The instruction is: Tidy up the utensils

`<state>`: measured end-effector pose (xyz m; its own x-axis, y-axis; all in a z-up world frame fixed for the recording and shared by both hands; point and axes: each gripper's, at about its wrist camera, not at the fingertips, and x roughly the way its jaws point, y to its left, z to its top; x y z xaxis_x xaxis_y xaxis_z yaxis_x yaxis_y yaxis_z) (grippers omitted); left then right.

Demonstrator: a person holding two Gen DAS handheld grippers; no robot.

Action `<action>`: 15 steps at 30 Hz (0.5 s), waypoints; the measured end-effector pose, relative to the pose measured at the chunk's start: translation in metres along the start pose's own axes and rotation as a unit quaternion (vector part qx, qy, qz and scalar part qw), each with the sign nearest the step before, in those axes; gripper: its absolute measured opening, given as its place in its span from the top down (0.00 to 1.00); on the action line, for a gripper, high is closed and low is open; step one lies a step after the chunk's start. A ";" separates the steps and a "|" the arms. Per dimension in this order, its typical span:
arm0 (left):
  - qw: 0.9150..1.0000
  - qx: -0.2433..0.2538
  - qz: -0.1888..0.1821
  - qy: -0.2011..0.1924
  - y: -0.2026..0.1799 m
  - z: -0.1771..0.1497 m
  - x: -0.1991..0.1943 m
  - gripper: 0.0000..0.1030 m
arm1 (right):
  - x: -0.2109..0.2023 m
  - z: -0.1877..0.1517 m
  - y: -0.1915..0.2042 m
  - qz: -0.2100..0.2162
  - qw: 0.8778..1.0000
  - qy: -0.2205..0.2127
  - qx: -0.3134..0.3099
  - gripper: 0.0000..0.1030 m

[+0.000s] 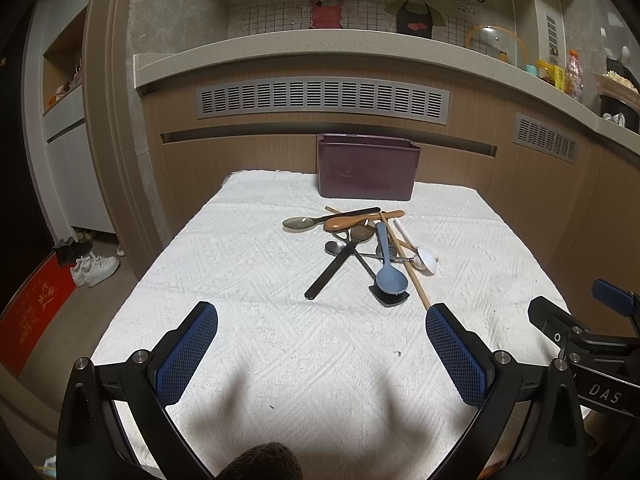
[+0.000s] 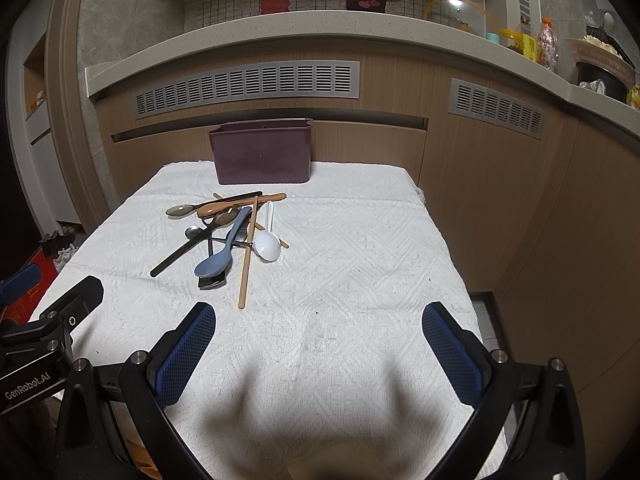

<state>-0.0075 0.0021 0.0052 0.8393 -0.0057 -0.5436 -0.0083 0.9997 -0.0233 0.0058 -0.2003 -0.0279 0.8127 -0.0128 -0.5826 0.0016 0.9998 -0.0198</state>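
A pile of utensils lies mid-table on a white towel: a blue spoon, a white spoon, a brown wooden spoon, metal spoons, black-handled pieces and wooden chopsticks. A dark purple holder bin stands upright behind the pile. The pile also shows in the right wrist view, with the bin behind it. My left gripper is open and empty, short of the pile. My right gripper is open and empty, to the pile's right.
A wooden counter front with vent grilles rises behind the table. Jars and bottles stand on the counter top at right. Shoes lie on the floor to the left. The table's right edge drops to the floor.
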 end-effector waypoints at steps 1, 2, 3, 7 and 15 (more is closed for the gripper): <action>1.000 0.001 -0.001 0.000 -0.001 0.000 0.000 0.00 | 0.000 0.000 0.000 0.000 1.000 0.000 0.000 0.00; 1.000 0.002 -0.001 0.000 -0.001 0.000 -0.001 0.00 | 0.000 0.000 0.000 0.000 1.000 0.000 0.000 0.00; 1.000 0.003 -0.002 -0.001 -0.002 0.000 -0.001 0.00 | 0.000 0.000 0.001 0.000 1.000 0.000 0.000 0.00; 1.000 0.003 -0.002 -0.001 -0.003 -0.001 -0.001 0.00 | -0.001 0.000 0.000 0.001 1.000 0.000 0.000 0.00; 1.000 0.004 -0.002 -0.001 -0.003 -0.001 -0.002 0.00 | 0.000 0.000 0.000 0.001 1.000 -0.001 0.000 0.00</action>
<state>-0.0098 -0.0012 0.0055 0.8404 -0.0092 -0.5419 -0.0015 0.9998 -0.0193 0.0056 -0.2001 -0.0278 0.8133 -0.0114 -0.5817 0.0008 0.9998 -0.0185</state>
